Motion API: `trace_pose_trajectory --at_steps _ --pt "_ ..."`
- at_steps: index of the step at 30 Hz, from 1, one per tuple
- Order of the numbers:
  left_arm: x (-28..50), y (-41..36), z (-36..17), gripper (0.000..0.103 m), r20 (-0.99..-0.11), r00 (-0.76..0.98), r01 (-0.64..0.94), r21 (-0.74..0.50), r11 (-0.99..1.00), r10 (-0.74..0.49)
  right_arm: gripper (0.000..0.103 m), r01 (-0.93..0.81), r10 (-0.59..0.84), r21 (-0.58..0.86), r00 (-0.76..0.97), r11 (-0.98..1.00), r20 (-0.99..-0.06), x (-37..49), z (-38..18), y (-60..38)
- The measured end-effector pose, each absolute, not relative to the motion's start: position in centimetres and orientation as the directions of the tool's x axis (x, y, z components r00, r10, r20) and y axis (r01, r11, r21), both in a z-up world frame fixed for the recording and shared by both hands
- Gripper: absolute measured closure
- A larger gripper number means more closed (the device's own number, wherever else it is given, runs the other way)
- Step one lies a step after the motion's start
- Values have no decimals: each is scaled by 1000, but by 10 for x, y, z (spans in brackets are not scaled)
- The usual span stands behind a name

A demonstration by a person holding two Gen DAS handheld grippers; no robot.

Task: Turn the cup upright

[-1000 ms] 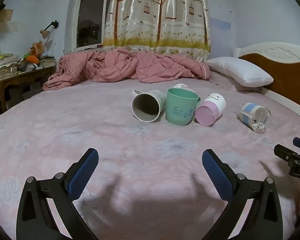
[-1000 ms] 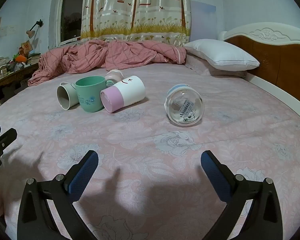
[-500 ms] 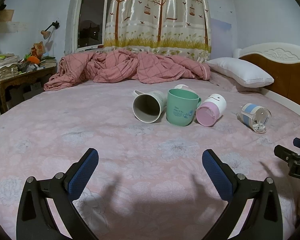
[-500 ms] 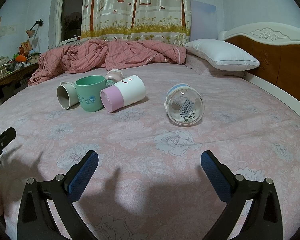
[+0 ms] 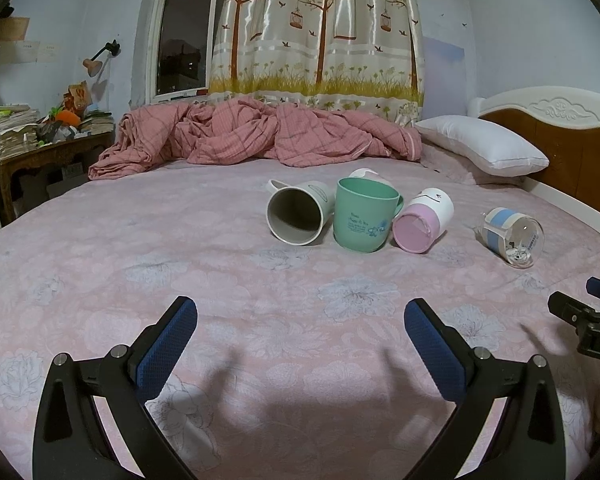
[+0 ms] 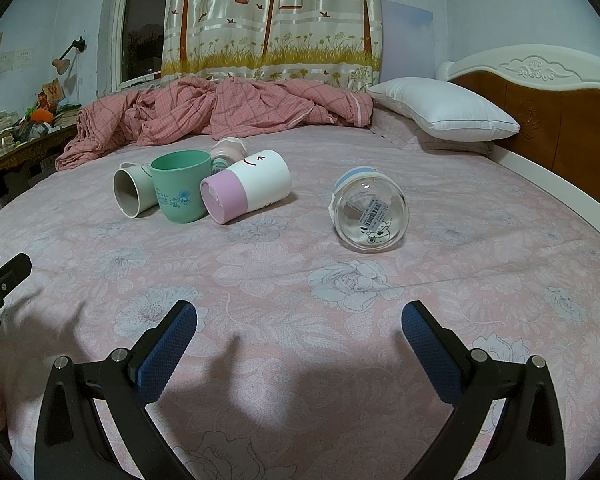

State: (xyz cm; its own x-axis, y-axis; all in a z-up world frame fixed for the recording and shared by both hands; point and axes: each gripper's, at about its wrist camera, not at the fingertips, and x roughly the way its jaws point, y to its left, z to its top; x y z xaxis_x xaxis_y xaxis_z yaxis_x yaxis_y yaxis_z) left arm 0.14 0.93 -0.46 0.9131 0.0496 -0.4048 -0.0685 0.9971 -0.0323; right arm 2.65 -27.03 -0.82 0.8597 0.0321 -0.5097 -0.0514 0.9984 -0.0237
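Several cups lie on their sides on the bed (image 6: 480, 280), so you have a choice, and none is upright apart from the green cup (image 6: 182, 186), which already stands on its base at about 11 o'clock in your right view. Nearest your right gripper (image 6: 299, 322) is the clear glass cup (image 6: 369, 213) with the blue band, tipped over at about 12 o'clock with its base facing you and well apart from the rest. Touching the green cup on one side is the pink-and-white cup (image 6: 246, 186), also on its side, and on the other the white mug (image 6: 134, 194), mouth toward you. A small pale cup (image 6: 229, 149) sits behind them; its pose is hard to read.

You are, by my reading, in the approach step: nothing is gripped. Both sets of jaws stand wide and empty, and your left gripper (image 5: 300, 326) faces the cluster at 12 o'clock.

Next, I would move the right gripper forward to the glass cup, straddle its wall, close firmly since glass may slip, then rotate it onto its base.
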Motion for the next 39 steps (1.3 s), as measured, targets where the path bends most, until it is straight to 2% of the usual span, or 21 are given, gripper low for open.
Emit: trace_pose_trajectory --at_steps 39 --pt "1 10 -4 0 -406 913 -68 -33 997 49 0 -52 31 -26 857 998 -515 31 -13 -274"
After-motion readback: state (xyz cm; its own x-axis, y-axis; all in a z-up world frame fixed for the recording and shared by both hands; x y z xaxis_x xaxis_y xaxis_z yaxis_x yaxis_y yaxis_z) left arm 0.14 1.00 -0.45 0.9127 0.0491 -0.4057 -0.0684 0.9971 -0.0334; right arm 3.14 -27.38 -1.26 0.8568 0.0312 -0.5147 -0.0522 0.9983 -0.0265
